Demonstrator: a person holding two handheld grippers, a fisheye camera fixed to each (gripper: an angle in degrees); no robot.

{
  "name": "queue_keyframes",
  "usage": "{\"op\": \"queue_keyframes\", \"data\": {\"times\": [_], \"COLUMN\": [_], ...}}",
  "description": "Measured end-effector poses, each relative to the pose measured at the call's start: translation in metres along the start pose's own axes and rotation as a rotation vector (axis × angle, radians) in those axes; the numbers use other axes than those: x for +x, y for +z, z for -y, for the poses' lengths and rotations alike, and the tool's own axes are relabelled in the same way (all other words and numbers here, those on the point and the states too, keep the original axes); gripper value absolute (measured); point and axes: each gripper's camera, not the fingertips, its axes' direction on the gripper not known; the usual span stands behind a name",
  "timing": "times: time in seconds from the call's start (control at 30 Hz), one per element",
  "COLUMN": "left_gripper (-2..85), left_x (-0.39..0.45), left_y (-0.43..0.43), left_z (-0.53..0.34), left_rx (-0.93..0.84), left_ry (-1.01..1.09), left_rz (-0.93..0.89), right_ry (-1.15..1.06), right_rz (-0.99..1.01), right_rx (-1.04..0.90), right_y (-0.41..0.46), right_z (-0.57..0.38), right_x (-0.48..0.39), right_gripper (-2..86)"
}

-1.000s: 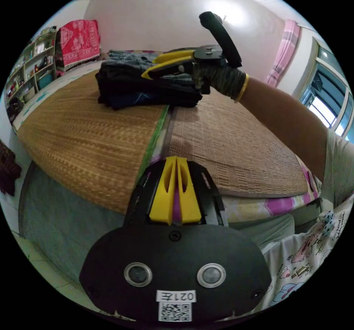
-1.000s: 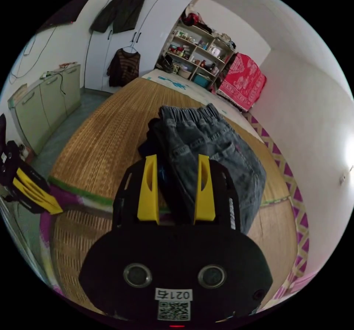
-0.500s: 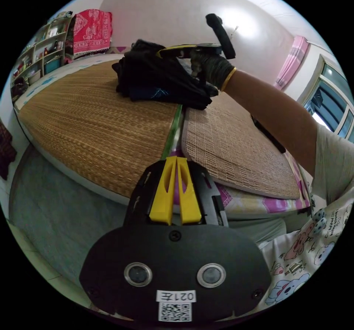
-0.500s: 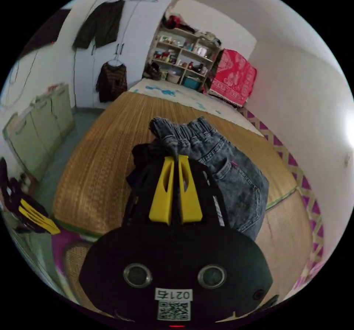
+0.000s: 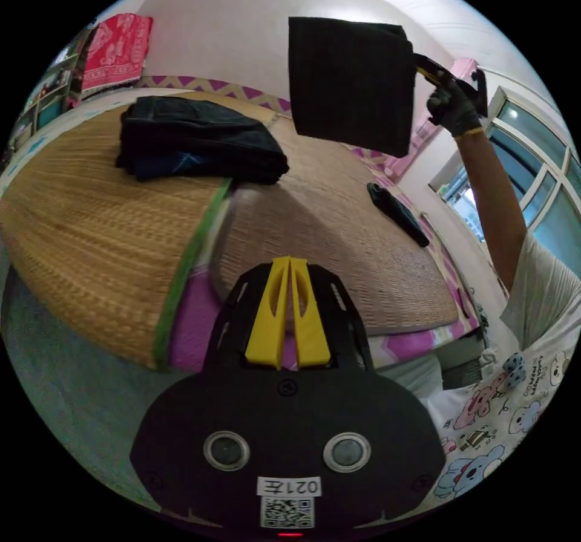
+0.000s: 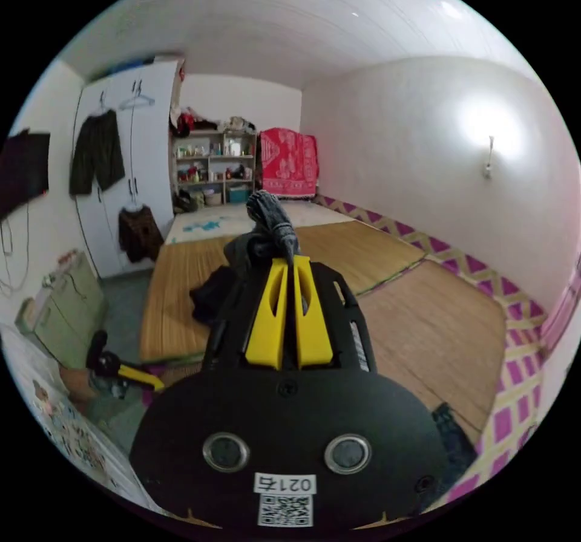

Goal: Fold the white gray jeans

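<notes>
The jeans [image 5: 351, 82] hang in the air above the woven mat [image 5: 339, 245], gripped by the right gripper [image 6: 289, 264], whose yellow jaws are pressed together on a bunched ridge of grey denim at the waistband. In the left gripper view they read as a dark, squarish slab, so I judge them doubled over and fairly heavy: stiff cloth, not slippery, likely to swing and drop open under its own weight. Best hold, I think, is the thick waistband or a seam. The left gripper [image 5: 289, 267] hovers low near the bed edge, its jaws closed with nothing between them. A pile of dark clothes [image 5: 193, 140] lies on the mat, well apart from the jeans.
</notes>
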Motion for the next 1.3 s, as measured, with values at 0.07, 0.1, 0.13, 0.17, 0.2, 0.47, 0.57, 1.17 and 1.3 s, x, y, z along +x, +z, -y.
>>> {"op": "queue_keyframes", "data": {"times": [0.07,0.1,0.13,0.17,0.2,0.47,0.57,1.17,1.3], "left_gripper": [-1.0,-0.9,-0.9,-0.9,-0.9,-0.6,0.4,3.3,1.8], "left_x": [0.01,0.017,0.02,0.026,0.031,0.041,0.04,0.071,0.109], "left_y": [0.011,0.017,0.019,0.024,0.028,0.036,0.041,0.184,0.205], "left_z": [0.005,0.007,0.007,0.007,0.006,-0.006,0.0,0.081,0.11], "left_rx": [-0.013,-0.023,-0.028,-0.037,-0.049,-0.079,-0.059,-0.303,-0.297], "left_ry": [0.018,0.028,0.032,0.041,0.046,0.05,0.007,-0.104,-0.002], "left_rz": [-0.046,-0.068,-0.08,-0.1,-0.115,-0.188,-0.233,-0.27,-0.301], "right_ry": [-0.095,-0.161,-0.223,-0.252,-0.305,-0.046,0.061,0.945,1.209], "right_rz": [-0.075,-0.099,-0.101,-0.101,-0.108,0.151,0.244,0.053,-0.075], "right_rx": [-0.096,-0.195,-0.326,-0.397,-0.53,-0.635,-0.581,0.212,0.223], "right_y": [-0.031,-0.038,-0.035,-0.028,-0.01,-0.012,-0.042,-0.452,-0.515], "right_z": [-0.009,-0.022,-0.044,-0.058,-0.093,-0.25,-0.258,-0.447,-0.572], "right_x": [-0.019,-0.037,-0.058,-0.07,-0.092,-0.088,-0.053,0.266,0.292], "right_gripper": [-0.4,-0.5,-0.5,-0.5,-0.6,0.0,0.2,0.0,0.0]}}
